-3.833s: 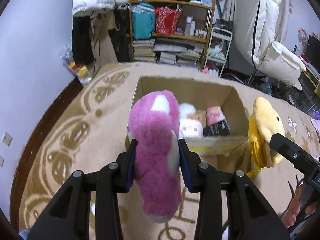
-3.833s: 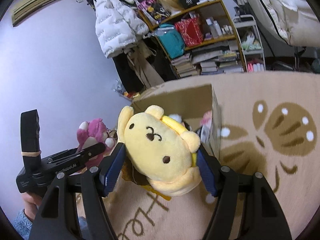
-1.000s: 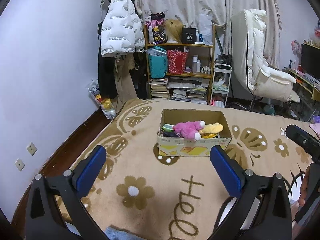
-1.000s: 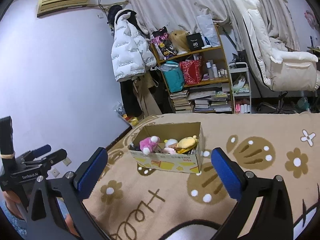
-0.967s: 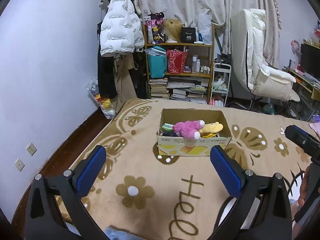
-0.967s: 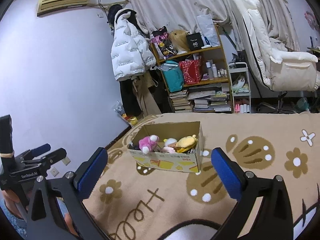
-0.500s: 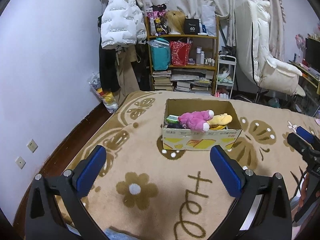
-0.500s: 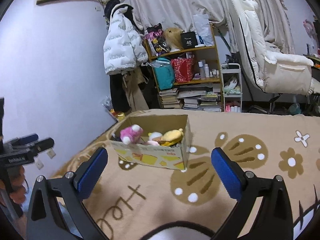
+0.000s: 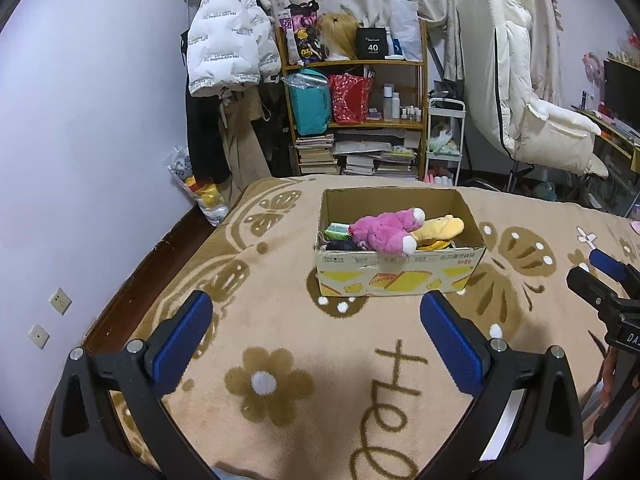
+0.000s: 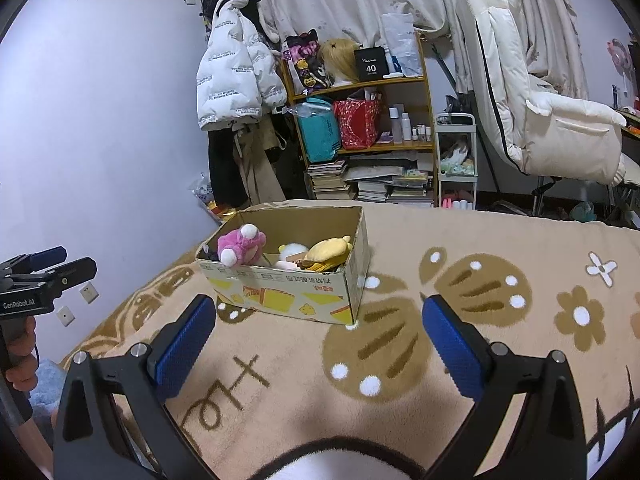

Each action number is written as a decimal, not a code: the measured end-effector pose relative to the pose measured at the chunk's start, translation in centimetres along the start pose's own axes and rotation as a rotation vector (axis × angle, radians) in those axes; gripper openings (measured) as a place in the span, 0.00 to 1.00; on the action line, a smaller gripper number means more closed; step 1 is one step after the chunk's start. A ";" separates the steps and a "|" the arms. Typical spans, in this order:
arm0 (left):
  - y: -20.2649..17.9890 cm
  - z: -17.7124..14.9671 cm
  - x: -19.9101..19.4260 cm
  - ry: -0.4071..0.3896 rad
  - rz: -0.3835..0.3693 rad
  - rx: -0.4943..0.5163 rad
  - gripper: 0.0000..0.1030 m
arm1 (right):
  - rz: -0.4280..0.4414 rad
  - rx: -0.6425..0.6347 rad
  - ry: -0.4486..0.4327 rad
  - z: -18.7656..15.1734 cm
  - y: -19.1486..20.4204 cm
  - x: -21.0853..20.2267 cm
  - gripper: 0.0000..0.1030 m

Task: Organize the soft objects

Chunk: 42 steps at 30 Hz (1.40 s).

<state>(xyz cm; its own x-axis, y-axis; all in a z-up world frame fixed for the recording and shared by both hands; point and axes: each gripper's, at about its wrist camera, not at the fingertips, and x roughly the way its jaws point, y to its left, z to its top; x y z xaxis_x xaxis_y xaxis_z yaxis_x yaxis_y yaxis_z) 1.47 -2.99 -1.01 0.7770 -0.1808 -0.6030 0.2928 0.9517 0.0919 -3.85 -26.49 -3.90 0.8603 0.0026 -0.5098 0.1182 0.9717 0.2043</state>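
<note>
A cardboard box [image 9: 400, 280] stands on the beige rug, also seen in the right wrist view [image 10: 288, 300]. A pink plush toy [image 9: 384, 230] lies inside it, its foot over the front wall, with a yellow plush toy [image 9: 440, 229] beside it. Both show in the right wrist view, the pink toy [image 10: 240, 246] and the yellow toy [image 10: 330, 254]. My left gripper [image 9: 316, 336] is open and empty, well short of the box. My right gripper [image 10: 316, 338] is open and empty, also back from the box.
A patterned beige rug [image 9: 280, 360] covers the floor. A shelf [image 9: 356, 120] with books and bags stands behind the box, a white jacket [image 9: 228, 52] hangs at left, and a white chair [image 9: 532, 120] is at right. The lilac wall [image 9: 80, 160] runs along the left.
Both plush toys, held in the grippers earlier, now lie in the box. Both grippers have opened and drawn back from the box, then edged slightly closer over the last second.
</note>
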 end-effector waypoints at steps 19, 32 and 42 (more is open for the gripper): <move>-0.2 -0.3 0.5 0.014 0.011 -0.005 1.00 | 0.004 0.003 0.004 0.0 0.0 0.0 1.00; -0.2 -0.4 0.7 0.024 0.024 -0.030 1.00 | 0.003 0.005 0.004 0.0 -0.1 0.1 1.00; -0.7 -0.6 0.8 0.033 0.020 -0.013 1.00 | 0.003 0.006 0.006 0.1 -0.2 0.0 1.00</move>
<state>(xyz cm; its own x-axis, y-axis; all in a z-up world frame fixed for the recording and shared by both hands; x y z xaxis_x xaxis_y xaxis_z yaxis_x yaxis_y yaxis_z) 1.58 -3.67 -2.00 0.7639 -0.1537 -0.6268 0.2700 0.9583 0.0941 -3.79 -26.74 -3.88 0.8579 0.0073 -0.5137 0.1182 0.9703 0.2111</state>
